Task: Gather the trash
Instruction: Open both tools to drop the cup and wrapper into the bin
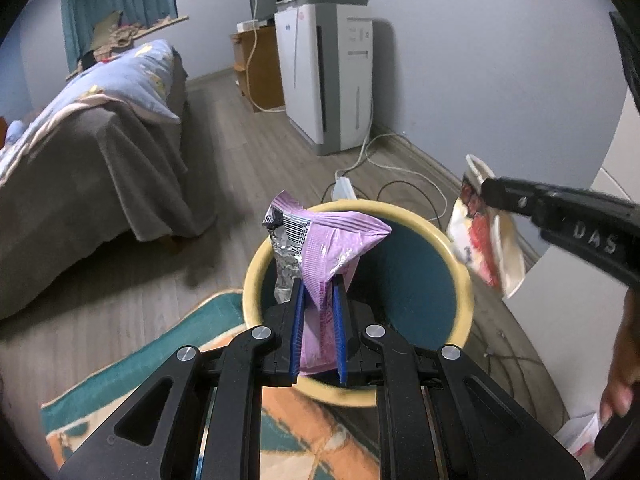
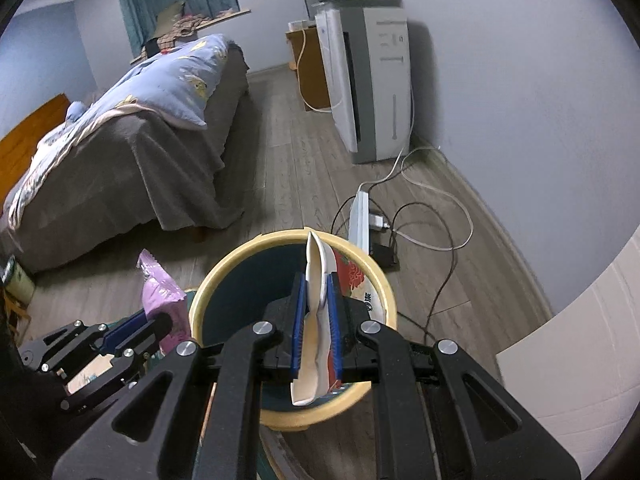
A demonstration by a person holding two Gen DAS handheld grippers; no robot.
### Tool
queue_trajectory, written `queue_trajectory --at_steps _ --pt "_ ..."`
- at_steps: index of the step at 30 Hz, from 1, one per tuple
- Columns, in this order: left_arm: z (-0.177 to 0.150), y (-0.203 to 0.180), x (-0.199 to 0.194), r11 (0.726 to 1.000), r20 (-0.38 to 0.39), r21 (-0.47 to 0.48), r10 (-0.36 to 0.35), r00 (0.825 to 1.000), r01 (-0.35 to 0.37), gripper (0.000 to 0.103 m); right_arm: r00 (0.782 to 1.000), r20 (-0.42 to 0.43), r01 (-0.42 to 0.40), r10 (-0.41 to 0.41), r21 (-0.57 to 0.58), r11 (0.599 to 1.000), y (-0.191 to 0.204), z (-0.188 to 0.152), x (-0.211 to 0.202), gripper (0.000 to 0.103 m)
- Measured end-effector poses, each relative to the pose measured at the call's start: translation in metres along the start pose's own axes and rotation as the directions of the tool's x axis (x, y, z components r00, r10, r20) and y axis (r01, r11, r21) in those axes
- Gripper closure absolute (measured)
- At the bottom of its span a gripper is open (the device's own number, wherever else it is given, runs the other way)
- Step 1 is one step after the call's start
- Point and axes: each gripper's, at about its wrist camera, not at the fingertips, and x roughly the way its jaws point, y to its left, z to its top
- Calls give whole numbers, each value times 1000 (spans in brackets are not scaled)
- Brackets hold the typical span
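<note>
My left gripper (image 1: 318, 292) is clamped on a pink wrapper (image 1: 332, 240), fingers pointing forward; my right gripper (image 2: 316, 284) pinches a flattened paper cup (image 2: 316, 320), level beside it.

A lived-in bedroom at home.
A bed (image 2: 132, 148) under a grey cover and blue quilt (image 2: 160, 88) fills one side; curtained window (image 1: 120, 4), wood-plank floor (image 2: 288, 168), white air purifier (image 2: 372, 80) against the wall, cables trailing to a power strip (image 2: 360, 216).

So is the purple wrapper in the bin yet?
Not yet: the purple wrapper sits clamped in the left claw, above the bin opening.
</note>
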Motion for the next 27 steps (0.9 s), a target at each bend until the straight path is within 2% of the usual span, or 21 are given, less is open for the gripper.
queue_trajectory --at_steps 3,6,11,13,16,18,20,22,24,27 --pt "2 1 10 1000 -10 -3 -5 1000 5 89 1000 -14 18 -18 14 1000 -1 1 14 93" --pt "6 3 20 1000 -21 10 8 1000 -8 89 1000 6 28 -28 24 999 -2 4 18 93" --pt "10 12 29 999 -19 -18 -31 999 31 89 999 40 16 -18 38 999 -2 7 18 93" --pt "12 13 32 999 -20 -23 -36 999 36 86 999 48 6 -8 46 999 -2 8 17 91" --pt "14 14 33 999 -13 -31 -32 999 32 76 999 39 -14 12 54 998 -2 8 18 87" --pt "14 14 34 999 -9 -38 -24 1000 24 58 999 34 -14 12 54 998 0 8 19 85" --pt "12 15 33 999 -5 -46 -20 1000 20 54 999 36 -11 9 62 998 0 9 18 75" --pt "10 18 32 998 -7 -56 -13 1000 13 47 999 35 -12 9 71 997 2 10 18 61" --pt "6 21 28 998 -5 -58 1 1000 -1 39 999 34 -12 9 75 997 5 12 15 57" --pt "2 27 19 997 -6 -69 15 1000 -16 29 999 43 -13 11 57 998 13 14 6 30"
